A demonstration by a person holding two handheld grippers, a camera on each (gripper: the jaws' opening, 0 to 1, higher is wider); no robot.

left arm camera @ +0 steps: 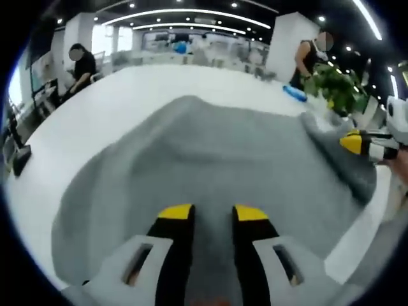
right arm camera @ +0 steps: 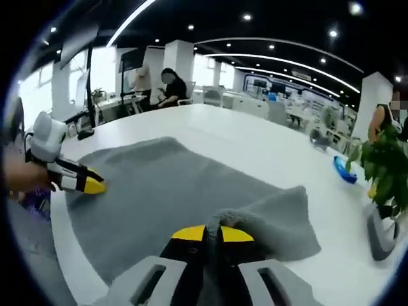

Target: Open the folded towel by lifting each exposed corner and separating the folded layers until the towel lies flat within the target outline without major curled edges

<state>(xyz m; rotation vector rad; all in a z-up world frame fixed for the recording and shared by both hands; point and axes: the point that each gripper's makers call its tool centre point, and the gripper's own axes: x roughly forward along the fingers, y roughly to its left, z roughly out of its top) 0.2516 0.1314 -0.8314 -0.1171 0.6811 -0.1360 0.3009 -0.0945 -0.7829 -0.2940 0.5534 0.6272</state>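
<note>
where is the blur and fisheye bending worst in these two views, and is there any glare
Left gripper view: the towel is soft and smeared, the table edge bows strongly, and the window at far left is blown out. Right gripper view: sharper overall, ceiling light strips curve with the lens, the plant blurs near the rim, and the towel pinched at the right gripper stays fairly crisp.

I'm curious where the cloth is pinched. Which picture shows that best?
The right gripper view: the right gripper has its jaws shut on a raised fold of the grey towel. The left gripper view shows that gripper small, at the towel's edge.
</note>
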